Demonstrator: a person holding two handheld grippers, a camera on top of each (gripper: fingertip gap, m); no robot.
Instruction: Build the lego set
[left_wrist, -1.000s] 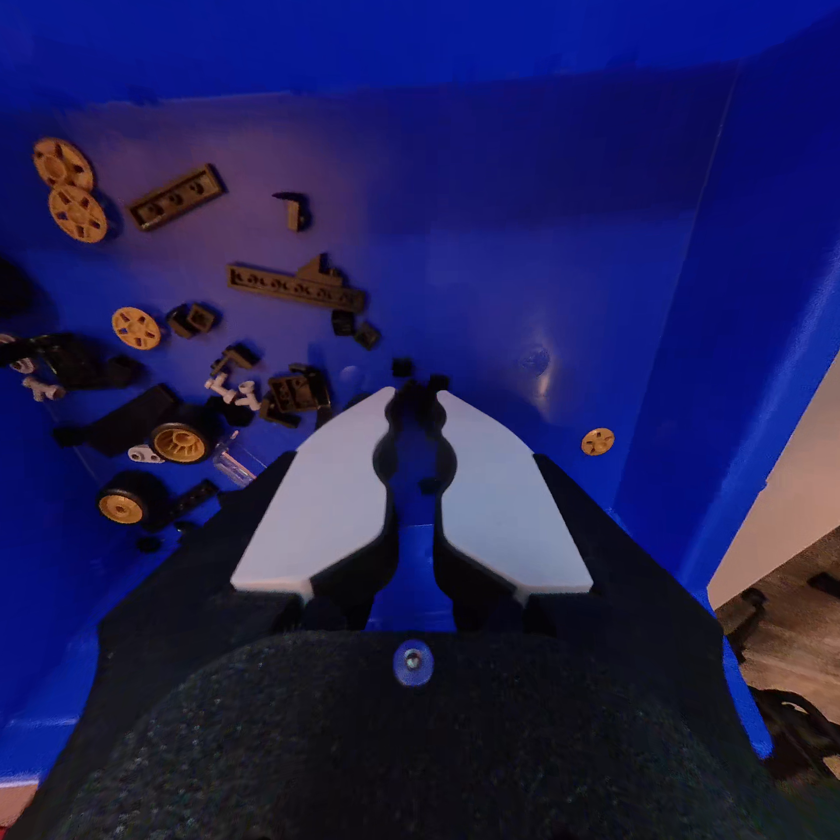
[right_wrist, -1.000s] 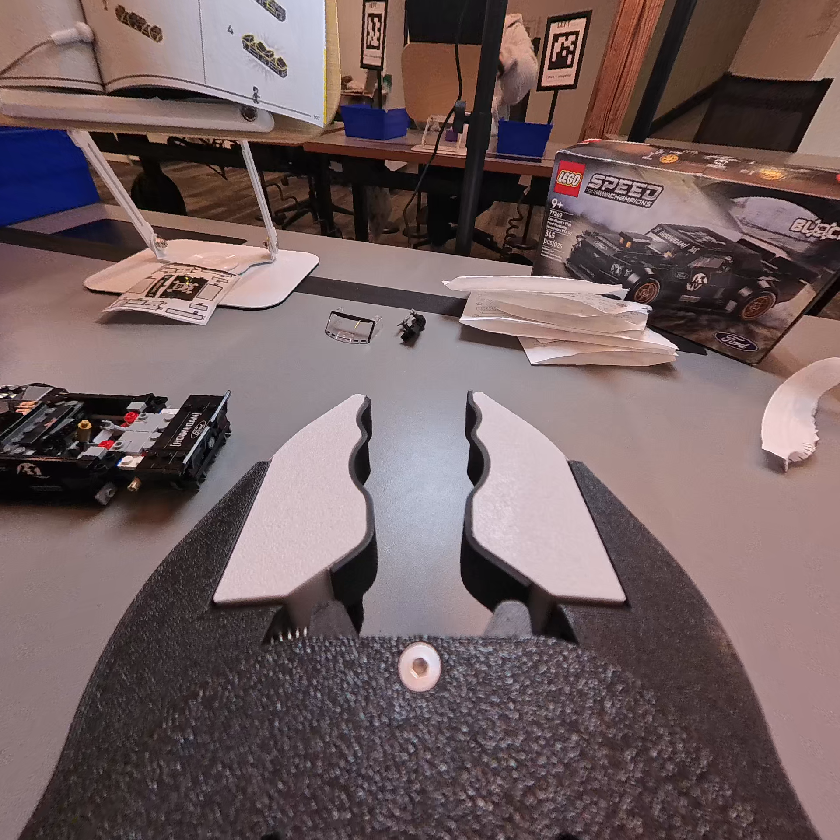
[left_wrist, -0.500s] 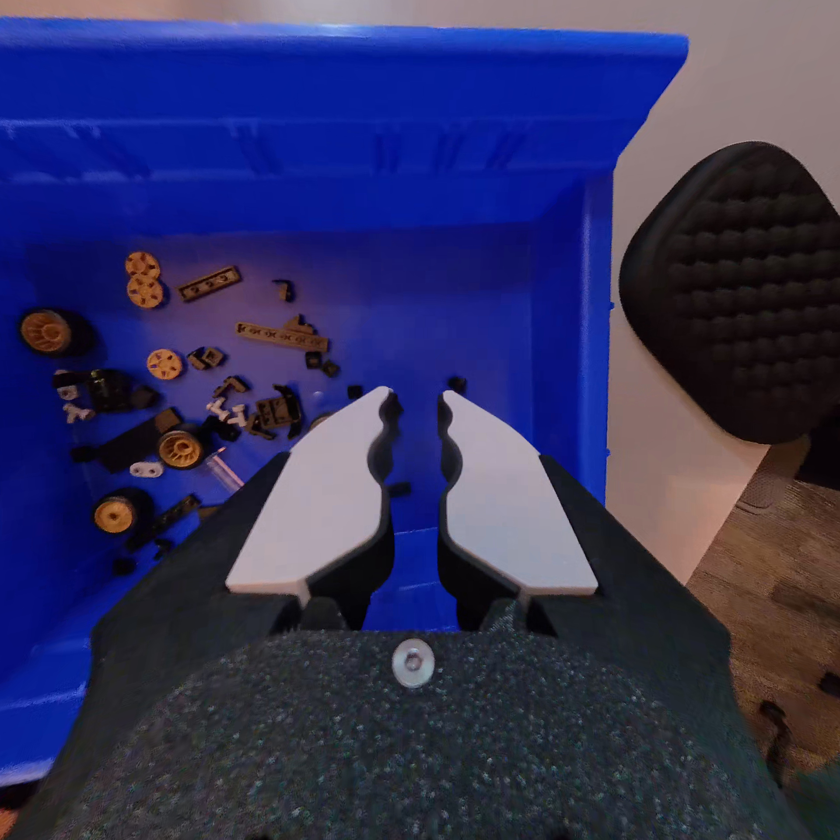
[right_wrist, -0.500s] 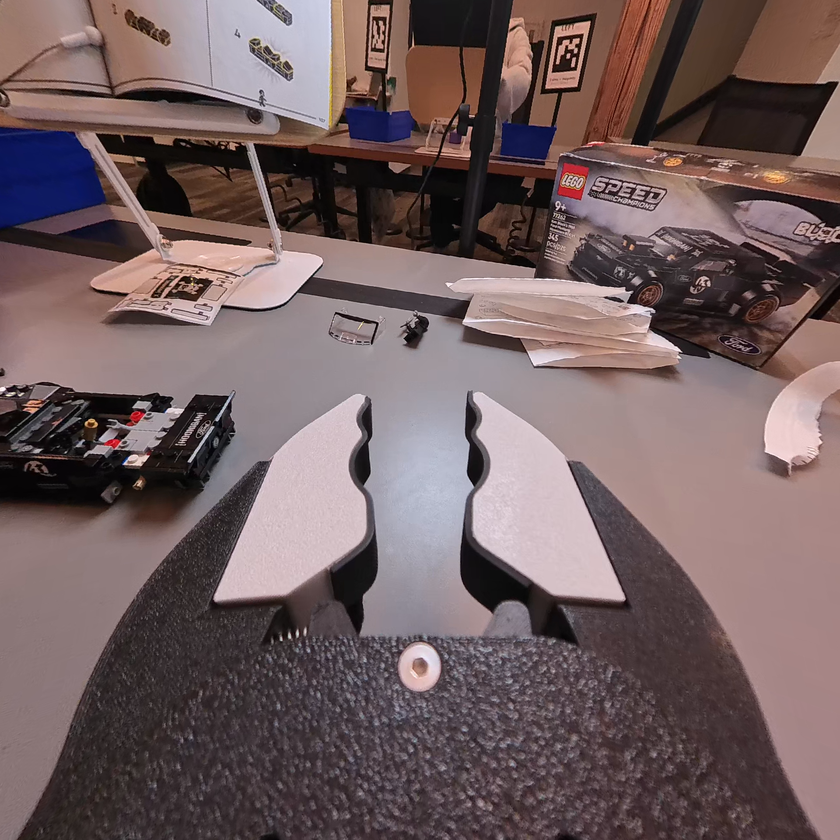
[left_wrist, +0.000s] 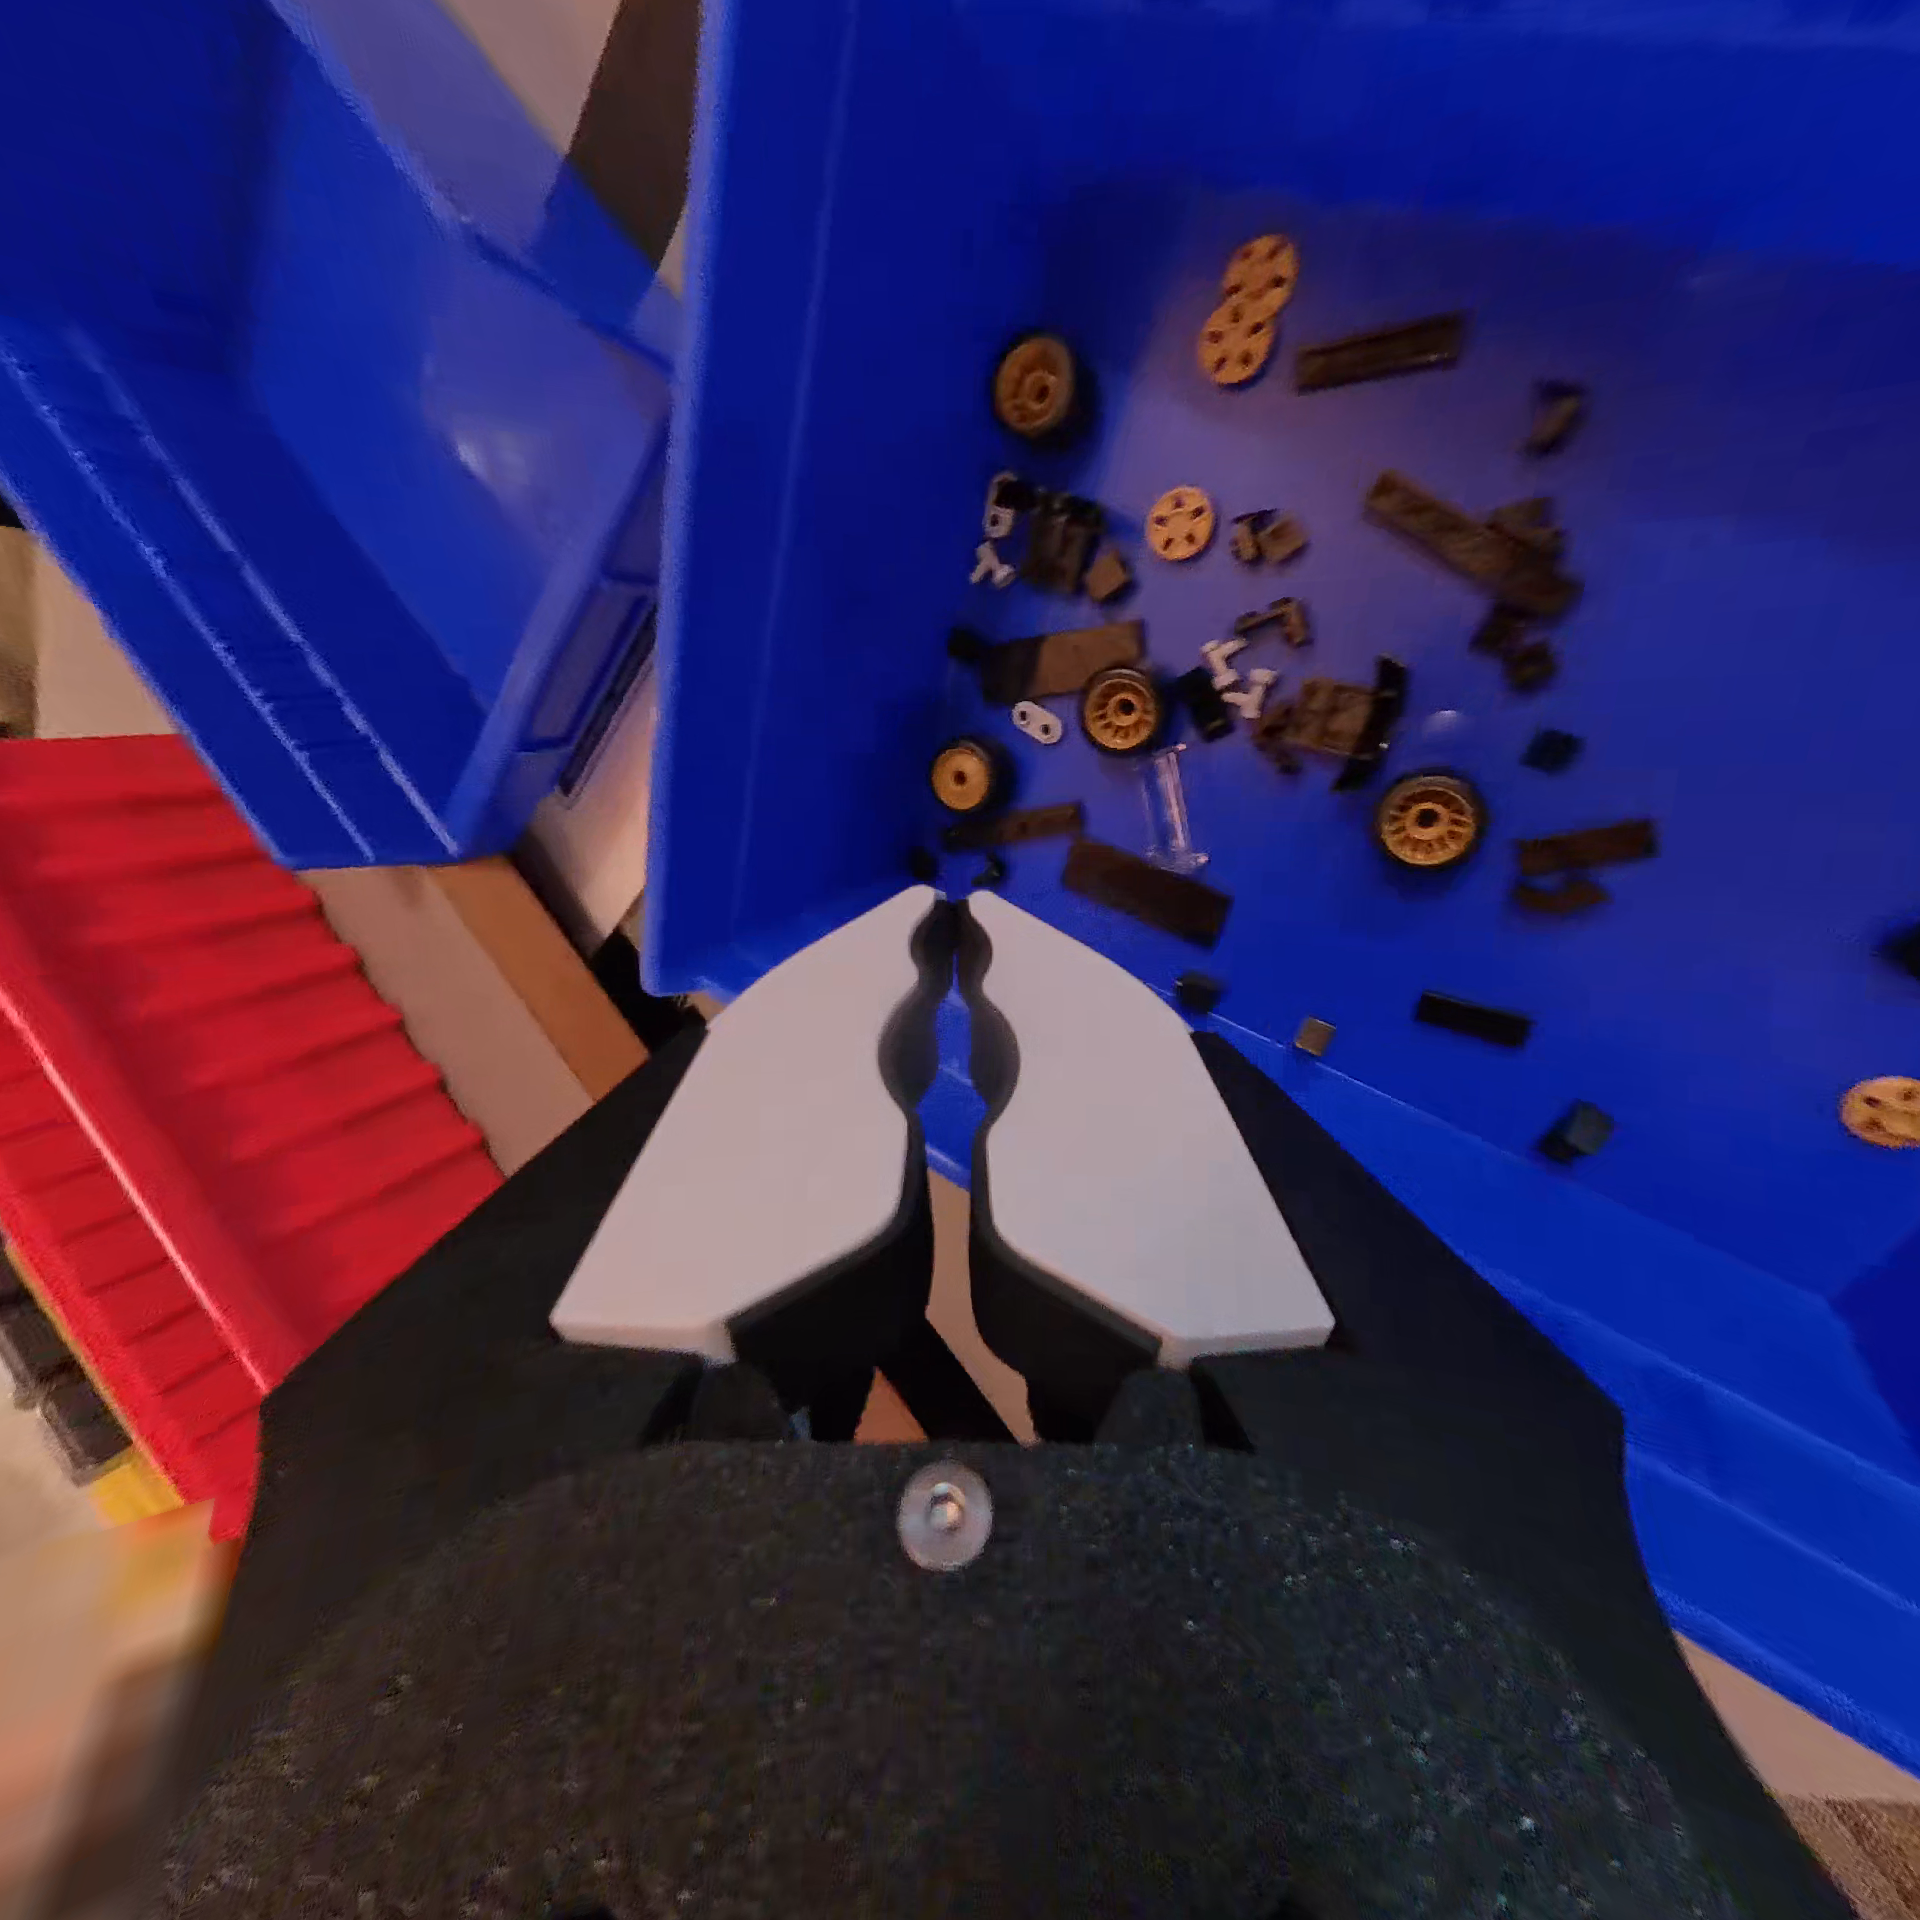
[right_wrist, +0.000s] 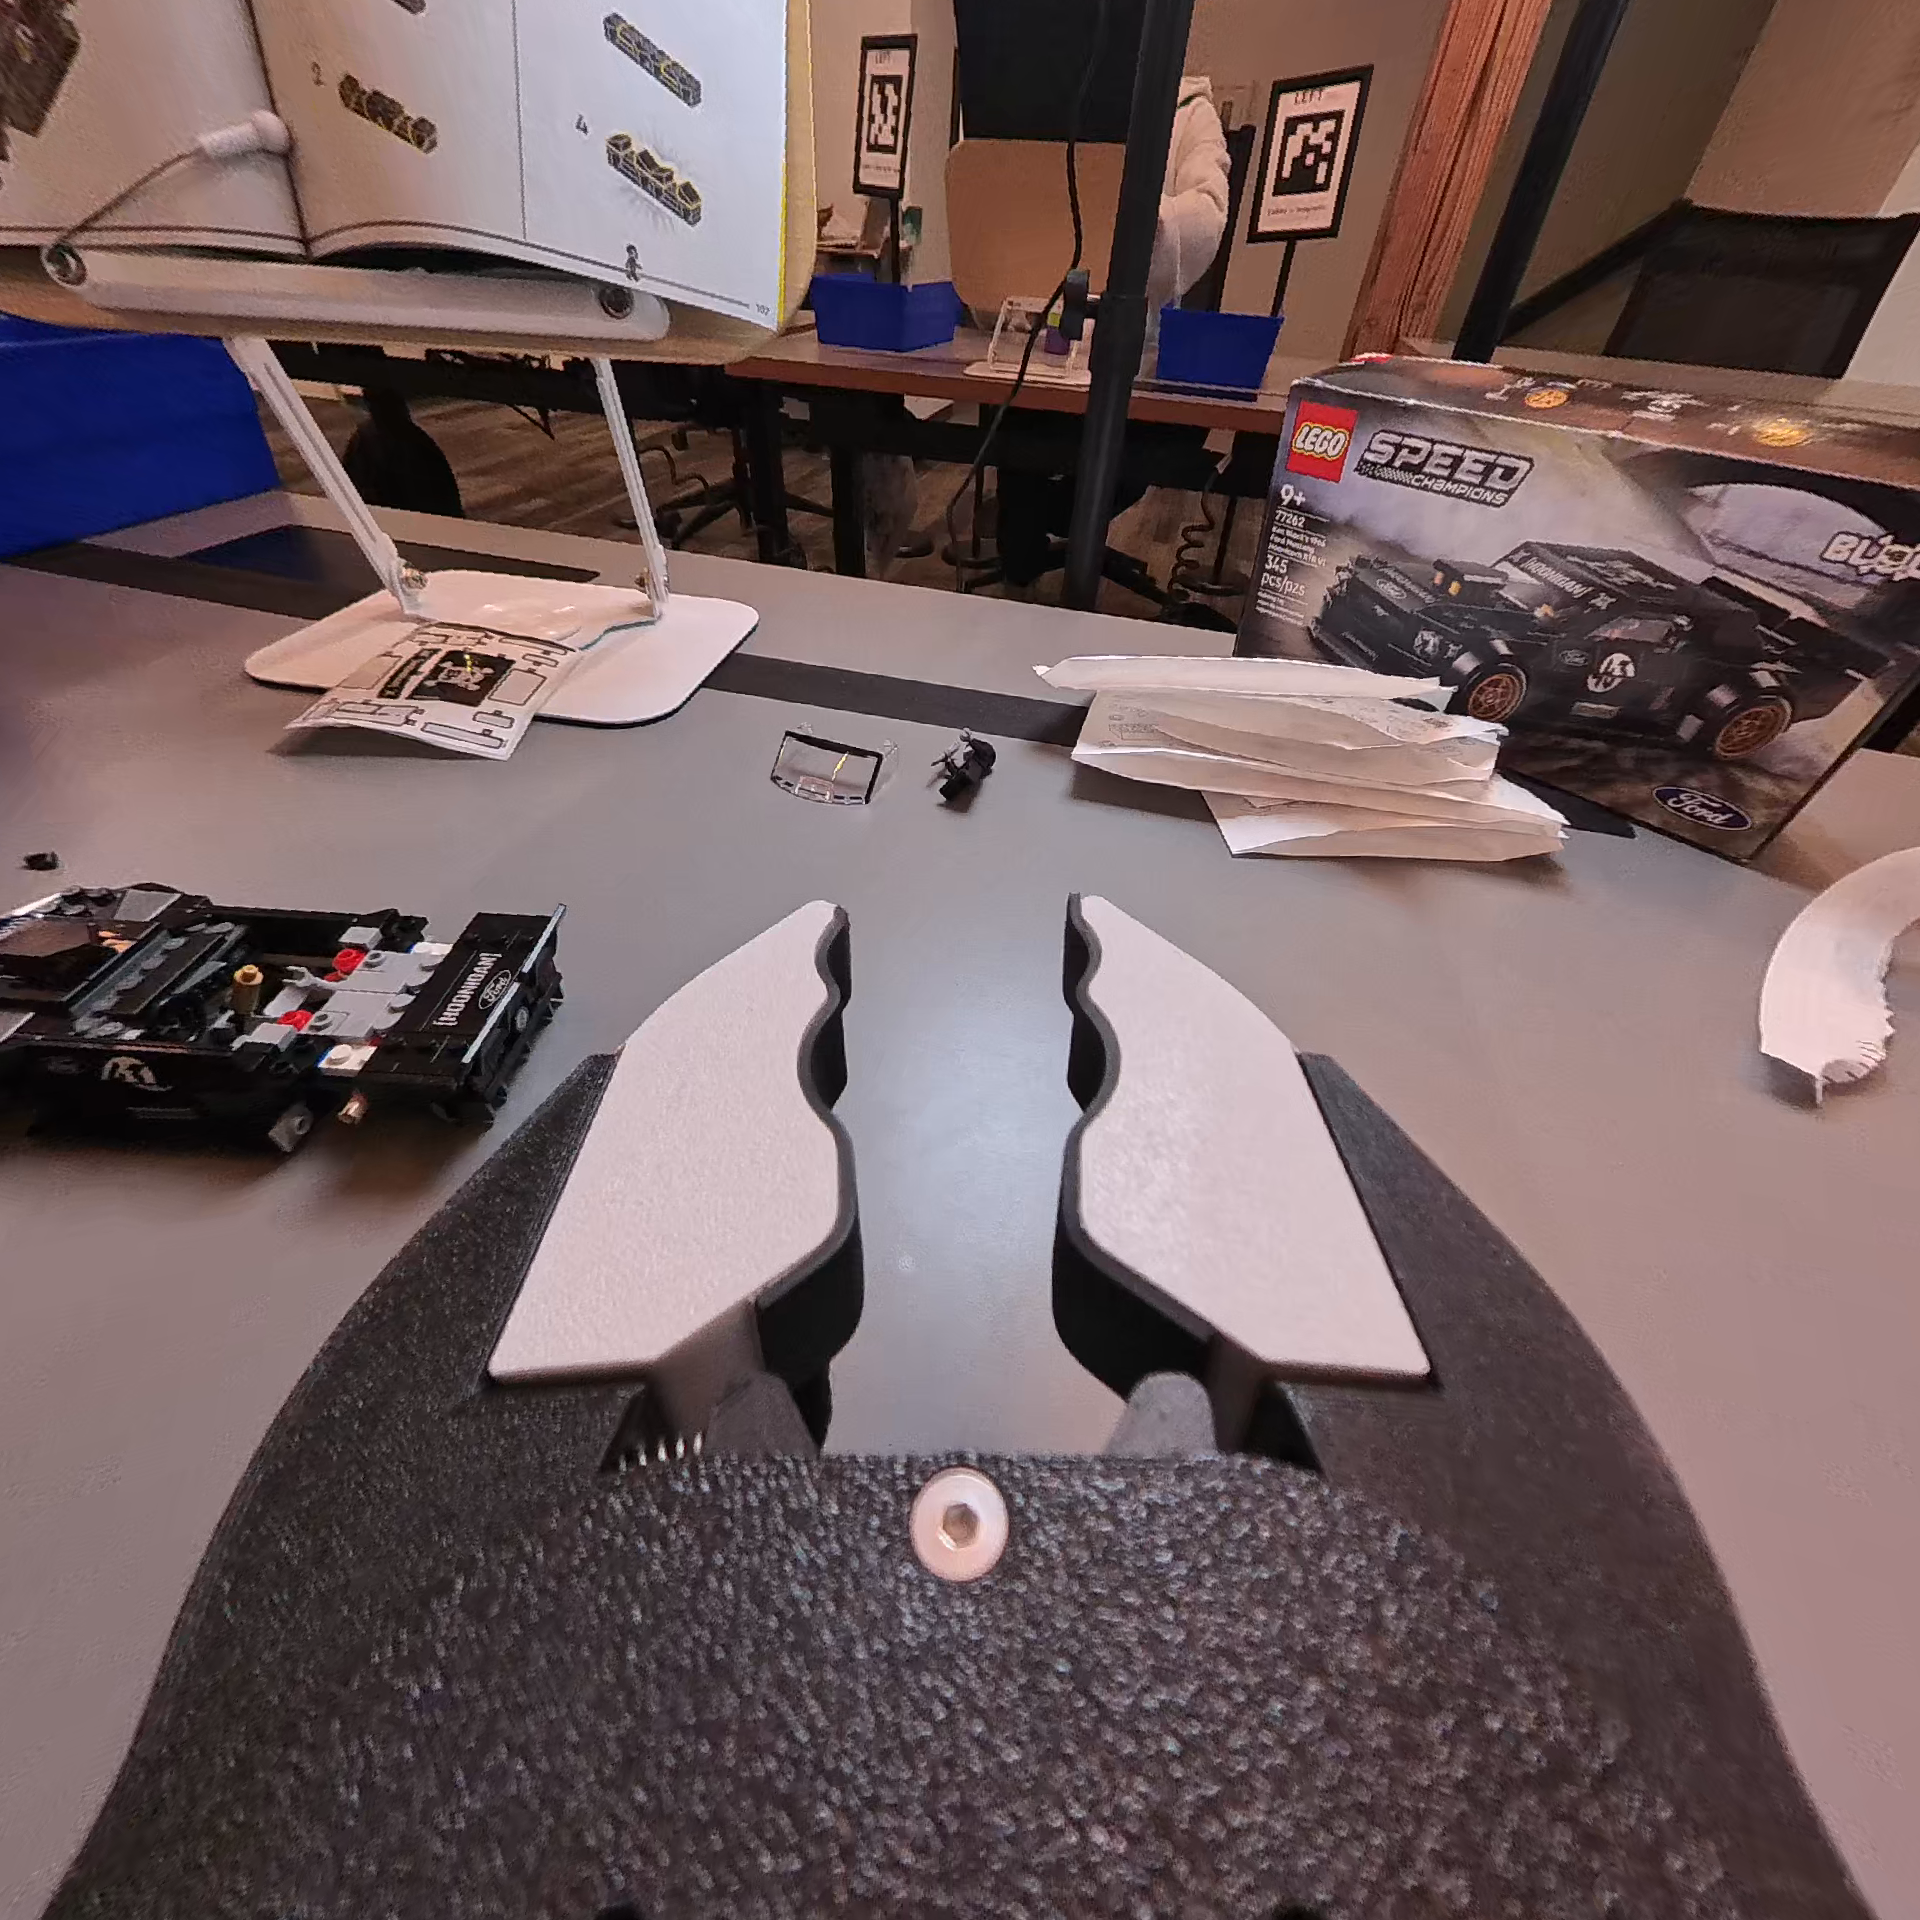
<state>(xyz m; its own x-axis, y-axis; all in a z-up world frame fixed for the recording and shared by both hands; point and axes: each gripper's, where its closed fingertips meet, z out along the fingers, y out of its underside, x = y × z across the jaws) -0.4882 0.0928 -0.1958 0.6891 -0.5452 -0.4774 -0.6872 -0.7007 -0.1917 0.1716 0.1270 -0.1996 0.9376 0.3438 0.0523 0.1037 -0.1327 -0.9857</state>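
Note:
In the left wrist view my left gripper (left_wrist: 954, 909) is shut, its fingertips meeting over the near left corner of a blue bin (left_wrist: 790, 520). I see nothing between the tips. The bin holds several loose pieces: gold wheels (left_wrist: 1432, 821), black plates (left_wrist: 1143, 891), small white connectors (left_wrist: 1236, 675) and a clear piece (left_wrist: 1172, 805). In the right wrist view my right gripper (right_wrist: 956, 925) is open and empty, low over the grey table (right_wrist: 1455, 1039). The partly built black car (right_wrist: 270, 997) lies to its left.
A clear windscreen (right_wrist: 834, 766) and a small black piece (right_wrist: 966, 764) lie ahead. Paper bags (right_wrist: 1299, 748), the set's box (right_wrist: 1600, 582), a torn white paper (right_wrist: 1839, 977), a booklet stand (right_wrist: 416, 125) and a sticker sheet (right_wrist: 436, 686) surround them. A second blue bin (left_wrist: 312, 416) and a red bin (left_wrist: 156, 1039) sit left of the parts bin. Left tips to right tips: about 65 centimeters.
My left gripper rose out of the bin with its jaws apart, swung towards the bin's left corner and shut its jaws. My right gripper has barely moved and stays open.

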